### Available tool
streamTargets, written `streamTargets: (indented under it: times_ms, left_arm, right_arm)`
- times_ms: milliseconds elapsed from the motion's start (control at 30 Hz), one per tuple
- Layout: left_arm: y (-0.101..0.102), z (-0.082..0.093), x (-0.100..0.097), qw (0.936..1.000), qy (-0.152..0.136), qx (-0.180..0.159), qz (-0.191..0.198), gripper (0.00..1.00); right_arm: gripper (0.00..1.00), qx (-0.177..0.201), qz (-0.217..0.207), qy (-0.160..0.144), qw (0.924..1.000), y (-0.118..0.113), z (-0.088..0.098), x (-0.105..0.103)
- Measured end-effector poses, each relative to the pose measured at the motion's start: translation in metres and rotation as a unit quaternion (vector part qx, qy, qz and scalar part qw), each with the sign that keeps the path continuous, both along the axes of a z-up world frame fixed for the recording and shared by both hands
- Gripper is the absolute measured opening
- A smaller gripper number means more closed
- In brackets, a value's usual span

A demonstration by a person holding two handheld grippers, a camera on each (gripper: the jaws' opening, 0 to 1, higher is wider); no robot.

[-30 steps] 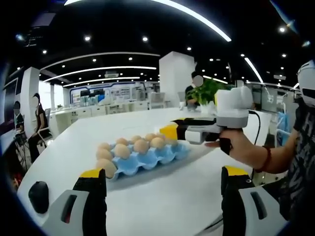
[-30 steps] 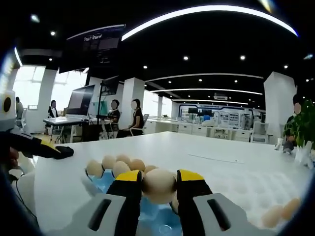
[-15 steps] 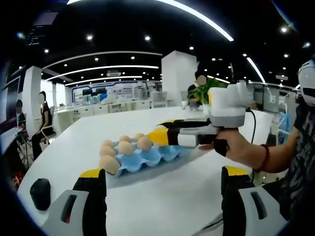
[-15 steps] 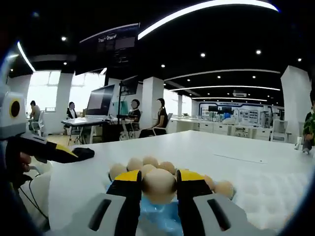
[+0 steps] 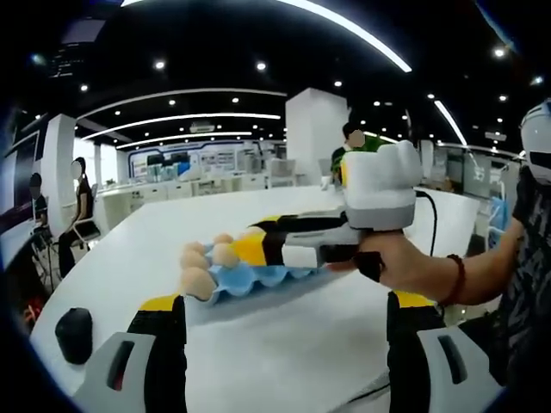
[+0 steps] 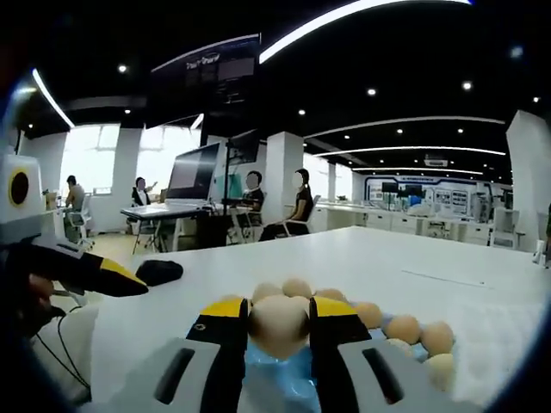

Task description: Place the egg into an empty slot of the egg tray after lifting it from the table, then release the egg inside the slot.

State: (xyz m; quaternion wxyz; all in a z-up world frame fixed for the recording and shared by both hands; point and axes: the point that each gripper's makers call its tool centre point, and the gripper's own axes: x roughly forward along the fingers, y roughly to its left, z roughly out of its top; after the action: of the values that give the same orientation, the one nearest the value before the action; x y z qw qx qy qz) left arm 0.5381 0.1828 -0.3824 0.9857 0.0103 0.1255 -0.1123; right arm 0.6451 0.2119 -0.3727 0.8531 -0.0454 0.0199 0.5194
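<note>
Over the white worktop (image 5: 284,344), the right claw (image 6: 279,327) has slid further across the blue egg tray (image 5: 258,277), clamped on the egg (image 6: 279,324), nearing an empty slot; the left claw (image 5: 284,323) waits wide open, empty.

1. Open-plan office; dark ceiling (image 6: 413,52) with recessed spots and curved light strips (image 5: 353,34).
2. White columns (image 6: 280,185), bright windows (image 6: 86,163).
3. Seated people (image 6: 297,206) at desks (image 6: 164,215); large white surface (image 5: 284,335).
</note>
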Motion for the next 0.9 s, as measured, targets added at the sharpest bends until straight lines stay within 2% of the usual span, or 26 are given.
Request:
streamTargets:
  times_ms: [300,533,667,833,900]
  left_arm:
    - [0.005,-0.003,0.001,1.0000,0.002,-0.003,0.001,0.98]
    - [0.008,-0.004,0.004,1.0000,0.003,-0.005,0.001,0.98]
    - [0.010,-0.006,0.005,1.0000,0.005,-0.006,0.001,0.98]
    - [0.012,-0.007,0.006,1.0000,0.008,-0.005,0.000,0.98]
    - [0.012,-0.006,0.007,1.0000,0.008,-0.004,-0.002,0.98]
  right_arm:
    - [0.29,-0.021,0.001,0.011,0.9997,0.014,-0.019,0.003]
    - [0.29,-0.038,0.000,0.012,0.9992,0.017,-0.034,0.005]
    - [0.29,-0.043,0.001,0.001,0.9991,0.019,-0.034,0.003]
    - [0.29,-0.055,-0.002,-0.035,0.9979,0.019,-0.034,0.001]
    - [0.30,-0.053,-0.002,-0.036,0.9979,0.018,-0.033,0.003]
